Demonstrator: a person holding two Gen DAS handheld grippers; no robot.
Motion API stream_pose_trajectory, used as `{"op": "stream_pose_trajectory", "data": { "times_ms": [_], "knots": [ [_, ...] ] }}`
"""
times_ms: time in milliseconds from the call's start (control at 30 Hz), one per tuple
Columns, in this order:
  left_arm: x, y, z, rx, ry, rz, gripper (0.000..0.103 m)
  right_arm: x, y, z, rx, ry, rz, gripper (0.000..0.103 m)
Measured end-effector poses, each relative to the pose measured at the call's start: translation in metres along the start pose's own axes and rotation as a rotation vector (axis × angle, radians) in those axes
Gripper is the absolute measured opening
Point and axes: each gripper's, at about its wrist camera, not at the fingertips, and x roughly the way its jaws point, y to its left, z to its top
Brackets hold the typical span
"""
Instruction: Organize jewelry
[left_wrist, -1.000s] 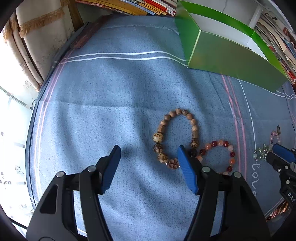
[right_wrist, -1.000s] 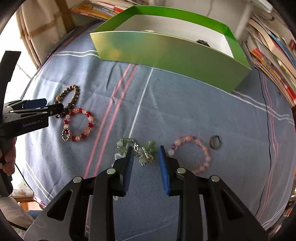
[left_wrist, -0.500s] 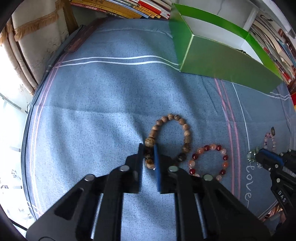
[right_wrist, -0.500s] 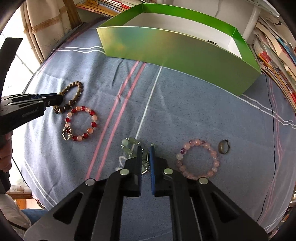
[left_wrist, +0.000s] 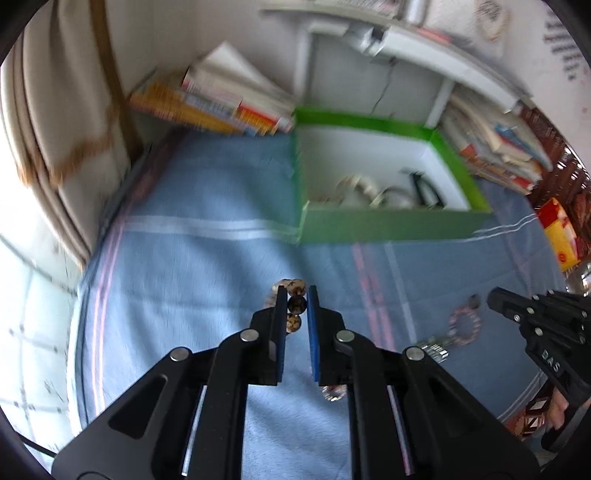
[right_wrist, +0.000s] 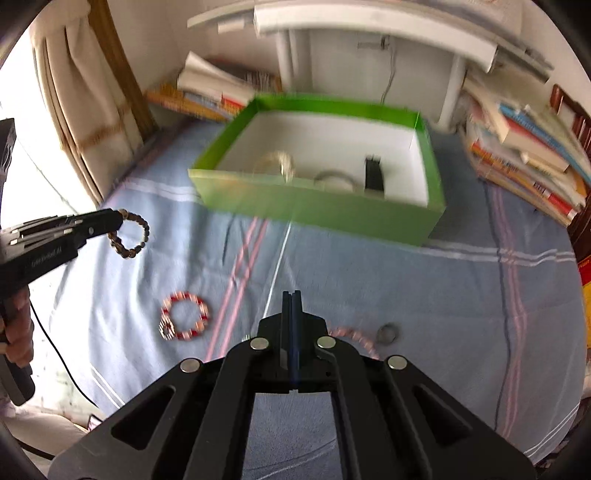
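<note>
My left gripper (left_wrist: 296, 295) is shut on the brown wooden bead bracelet (left_wrist: 295, 304) and holds it lifted above the blue cloth; it hangs from the left gripper's tip in the right wrist view (right_wrist: 129, 236). My right gripper (right_wrist: 291, 295) is raised with its jaws pressed together; the green charm piece it closed on cannot be made out, though something silver hangs under it in the left wrist view (left_wrist: 434, 349). A red bead bracelet (right_wrist: 184, 321), a pink bead bracelet (right_wrist: 354, 338) and a ring (right_wrist: 388, 334) lie on the cloth. The green box (right_wrist: 325, 210) stands beyond.
The green box holds several jewelry pieces and a dark item (right_wrist: 373, 177). Stacks of books (right_wrist: 528, 162) flank the box at the right and back left (left_wrist: 221, 107). A curtain (right_wrist: 88, 99) hangs at the left. A white shelf (right_wrist: 369, 22) is behind.
Both grippers closed on their pieces and lifted up from the cloth, tilting toward the green box. The brown bracelet left the cloth with the left gripper.
</note>
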Motion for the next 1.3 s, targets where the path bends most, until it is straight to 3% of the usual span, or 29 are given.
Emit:
{"op": "stream_pose_trajectory", "data": {
  "times_ms": [67,133,200,267,333,500,533,567,633,900,1100,1300],
  "knots": [
    [-0.010,-0.007,0.008,0.015,-0.021,-0.020,0.011,-0.007,-0.001,0.008,0.003,-0.015,0.020,0.000],
    [-0.012,-0.012,0.011,0.023,-0.027,-0.024,0.011,0.000,0.003,0.009,-0.034,0.028,0.035,0.001],
    [-0.012,-0.014,0.008,0.030,-0.020,-0.030,0.011,0.014,0.011,0.001,-0.082,0.074,0.012,0.009],
    [-0.008,-0.014,0.004,0.026,-0.005,-0.029,0.011,0.033,0.021,-0.011,-0.128,0.136,0.021,0.027],
    [-0.005,-0.014,-0.001,0.020,0.013,-0.030,0.011,0.052,0.030,-0.023,-0.169,0.189,0.003,0.034],
    [0.001,-0.012,-0.017,0.020,0.041,-0.029,0.011,0.081,0.037,-0.042,-0.200,0.267,-0.034,0.035],
    [0.002,-0.011,-0.018,0.018,0.044,-0.030,0.011,0.081,0.038,-0.044,-0.214,0.255,-0.037,0.030],
    [0.003,-0.010,-0.020,0.017,0.050,-0.030,0.011,0.080,0.038,-0.044,-0.219,0.250,-0.038,0.012],
    [0.004,-0.010,-0.021,0.014,0.056,-0.029,0.011,0.079,0.036,-0.042,-0.209,0.245,-0.028,0.005],
    [0.001,-0.015,-0.014,0.027,0.046,-0.035,0.011,0.046,0.027,-0.035,-0.158,0.176,0.007,0.005],
    [-0.013,-0.024,0.011,0.036,0.002,-0.076,0.011,-0.002,0.012,0.012,-0.092,0.029,0.030,0.005],
    [-0.020,-0.036,0.059,0.061,-0.063,-0.088,0.011,-0.033,-0.010,0.074,-0.024,-0.138,0.041,0.005]
  ]
}}
